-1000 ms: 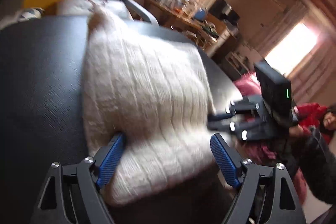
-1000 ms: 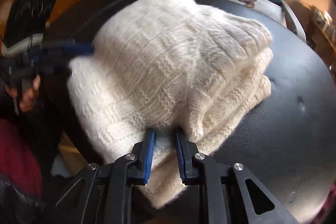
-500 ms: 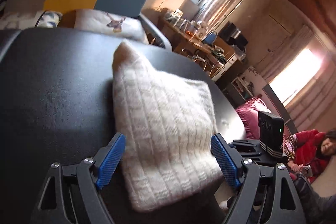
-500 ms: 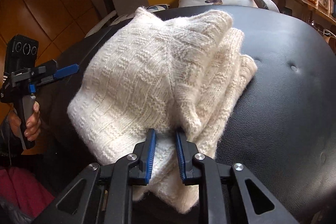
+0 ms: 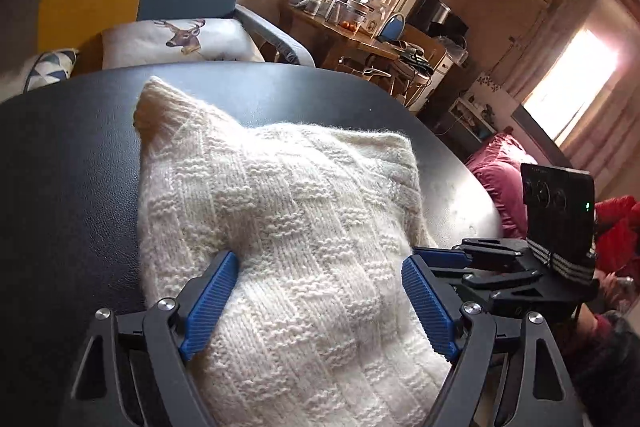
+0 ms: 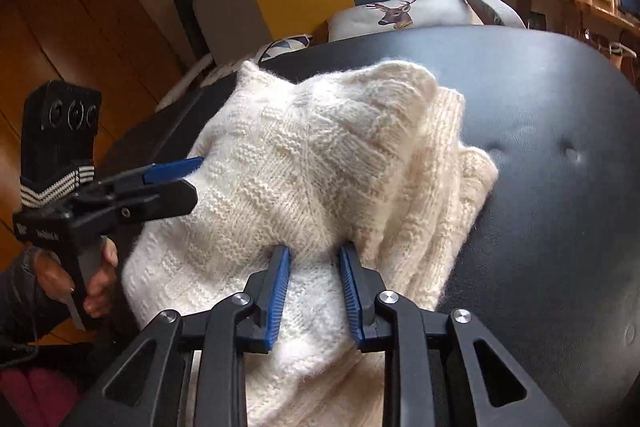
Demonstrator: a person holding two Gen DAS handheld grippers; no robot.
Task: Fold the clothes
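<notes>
Right gripper (image 6: pixel 314 289) fingers parted from a tight pinch — cream knitted sweater (image 6: pixel 320 171) fold now loose between them. Left gripper (image 5: pixel 320 301) back over the sweater, wide — left blue pad touching the knit.

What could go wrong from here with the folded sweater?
The right gripper is part open around a pinch of the cream sweater; pulling away could snag the fuzzy knit and drag the fold apart. The loose layers on its right side look uneven and may slump. The left gripper, wide open, presses the top and could shift it.
</notes>
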